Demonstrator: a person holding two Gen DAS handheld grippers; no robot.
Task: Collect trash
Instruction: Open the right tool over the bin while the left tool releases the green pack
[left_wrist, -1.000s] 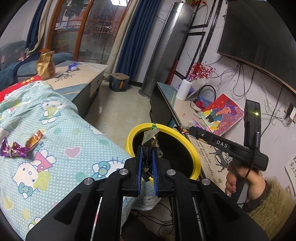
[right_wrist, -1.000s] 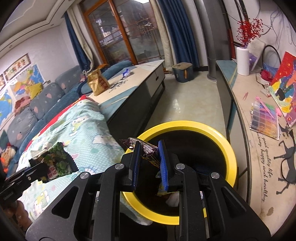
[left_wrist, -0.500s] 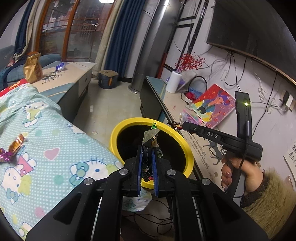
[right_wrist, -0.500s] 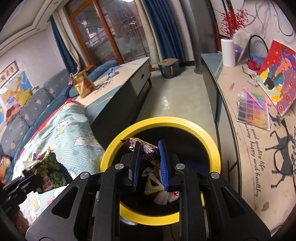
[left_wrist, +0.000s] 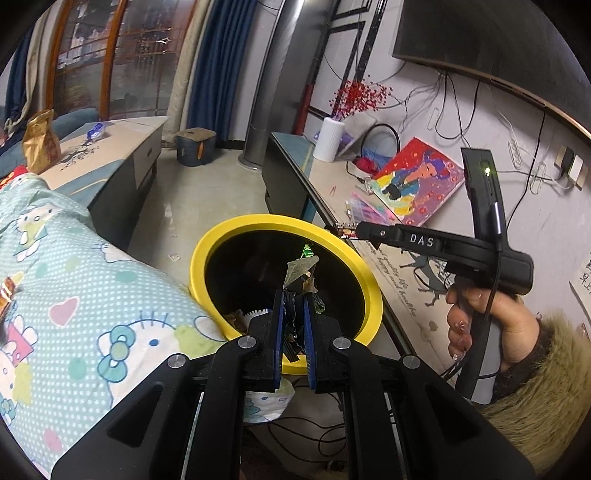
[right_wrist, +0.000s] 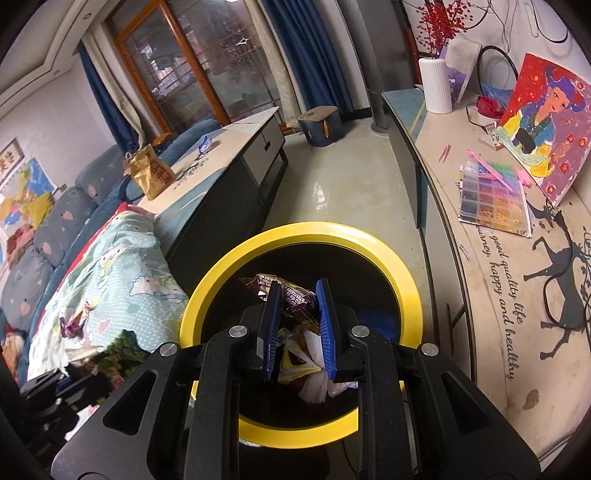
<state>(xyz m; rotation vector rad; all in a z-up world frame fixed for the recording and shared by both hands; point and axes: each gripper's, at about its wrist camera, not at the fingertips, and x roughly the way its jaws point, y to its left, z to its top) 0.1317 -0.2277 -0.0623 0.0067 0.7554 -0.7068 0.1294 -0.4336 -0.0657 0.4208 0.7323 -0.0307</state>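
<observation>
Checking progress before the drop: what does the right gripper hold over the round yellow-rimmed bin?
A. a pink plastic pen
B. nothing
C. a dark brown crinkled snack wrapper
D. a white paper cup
C: the right gripper is pinched on a dark brown crinkled snack wrapper above the round yellow-rimmed bin.

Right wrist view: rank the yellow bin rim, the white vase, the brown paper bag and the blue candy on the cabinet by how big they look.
1. Yellow bin rim, largest, though nearest the camera.
2. White vase and brown paper bag: look alike, unranked.
3. Blue candy, smallest, also farthest.
</observation>
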